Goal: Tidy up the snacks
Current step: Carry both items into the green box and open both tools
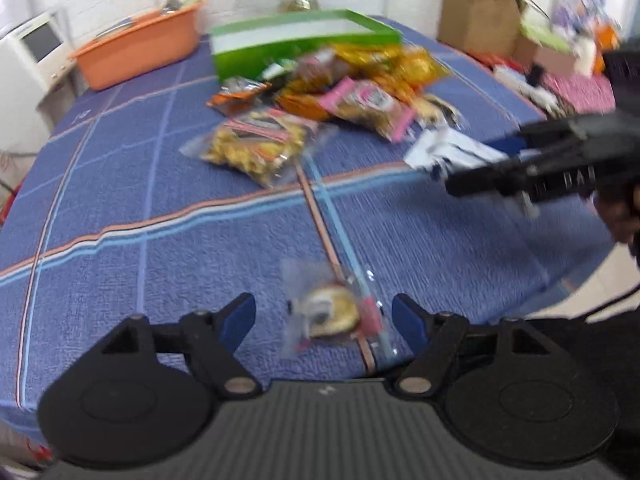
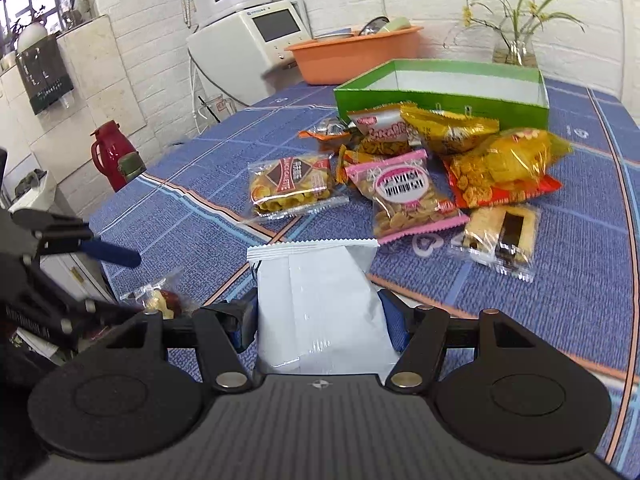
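Note:
In the left wrist view my left gripper is open low over the blue tablecloth. A small clear packet with a round pastry lies between its blue pads, and neither pad touches it. The right wrist view shows the same packet beside one blue finger of the left gripper. My right gripper is shut on a white foil packet, held above the cloth; it also appears at the right of the left wrist view. A pile of snack bags lies in front of an open green box.
An orange basin stands on the table behind the green box, near a white appliance. A glass vase with stems sits at the back. A red flask stands off the table's left edge. A brown paper bag stands beyond the table's far right corner.

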Motion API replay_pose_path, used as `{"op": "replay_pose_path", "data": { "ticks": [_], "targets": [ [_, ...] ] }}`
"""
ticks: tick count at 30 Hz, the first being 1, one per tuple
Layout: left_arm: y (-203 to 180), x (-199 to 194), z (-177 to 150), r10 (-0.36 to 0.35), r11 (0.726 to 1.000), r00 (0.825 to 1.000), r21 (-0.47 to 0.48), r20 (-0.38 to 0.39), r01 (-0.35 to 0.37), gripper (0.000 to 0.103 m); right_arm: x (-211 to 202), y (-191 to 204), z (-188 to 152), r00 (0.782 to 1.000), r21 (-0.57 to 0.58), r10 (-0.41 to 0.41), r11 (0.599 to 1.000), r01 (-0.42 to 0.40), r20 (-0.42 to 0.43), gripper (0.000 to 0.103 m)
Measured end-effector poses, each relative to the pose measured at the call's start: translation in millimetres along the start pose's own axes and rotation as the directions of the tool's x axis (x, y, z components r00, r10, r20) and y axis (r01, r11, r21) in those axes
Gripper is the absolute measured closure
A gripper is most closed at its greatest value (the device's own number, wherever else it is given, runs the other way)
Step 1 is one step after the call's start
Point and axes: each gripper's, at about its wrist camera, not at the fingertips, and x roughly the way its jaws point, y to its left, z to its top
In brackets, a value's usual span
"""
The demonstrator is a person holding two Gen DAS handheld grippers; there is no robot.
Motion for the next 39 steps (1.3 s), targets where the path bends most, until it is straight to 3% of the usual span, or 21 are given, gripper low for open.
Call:
{"op": "replay_pose_path", "data": {
  "ticks": [3,6,8,9,14,19,24,27,30,34,37,39],
  "targets": [
    [-10.4,10.2,-2.1,-0.005,0.999,1.000,0.051,-0.004,0.005,0.028,-2.2,1.3,-8.1,1.000,0.013,-0.002,1.000,0.002,-0.012,0.001],
    [-5.5,21.4,-2.6,-0.011,1.000,1.000,0.010,0.003,0.011,0.028,-4.5,3.5,-12.7,1.000,0.010,-0.010,1.000,0.010,-0.010,0.001],
    [1.6,26.2,-4.2,-0.018,0.999,1.000,-0.043,-0.013,0.018,0.037,-5.8,4.2,-13.6,1.000,0.002,-0.014,1.000,0.014,-0.004,0.001],
    [4.6,24.9,-4.4,-0.020,0.998,1.000,-0.057,-0.008,0.019,0.047,-6.4,5.0,-13.5,1.000,-0.007,-0.015,1.000,0.015,0.001,0.001],
    [20.6,17.4,-6.2,-0.046,0.985,0.999,-0.165,0.000,0.045,0.055,-7.2,10.7,-10.3,1.000,-0.054,0.000,0.999,0.001,0.029,0.001],
    [35.7,5.3,-4.4,-0.065,0.967,0.996,-0.244,0.065,0.079,0.056,-4.7,18.6,-4.5,0.999,-0.084,0.025,0.996,-0.021,0.043,0.001],
    [55.3,-3.4,10.3,-0.079,0.938,0.983,-0.321,0.165,0.129,0.056,0.9,16.3,1.6,0.998,-0.036,0.037,0.999,-0.036,0.050,0.001],
    [68.6,-7.1,38.5,-0.049,0.933,0.965,-0.333,0.258,0.137,0.056,5.6,7.0,15.0,0.995,0.043,0.051,0.998,-0.055,0.086,0.001],
    [77.3,-2.8,85.0,-0.032,0.943,0.938,-0.300,0.344,0.143,0.056,4.9,-5.5,45.1,0.979,0.098,0.051,0.993,-0.071,0.195,0.001],
    [86.8,18.2,161.7,-0.061,0.952,0.899,-0.246,0.435,0.184,0.056,4.5,-30.1,100.4,0.914,0.122,-0.022,0.992,-0.030,0.404,0.001],
    [95.2,53.3,217.6,-0.074,0.941,0.892,-0.265,0.445,0.210,0.056,24.1,-59.5,138.9,0.882,0.147,-0.117,0.988,0.055,0.457,0.001],
    [99.3,82.3,250.2,-0.081,0.942,0.900,-0.263,0.428,0.210,0.055,45.4,-80.4,158.5,0.882,0.166,-0.167,0.981,0.102,0.441,0.001]
  ]
}}
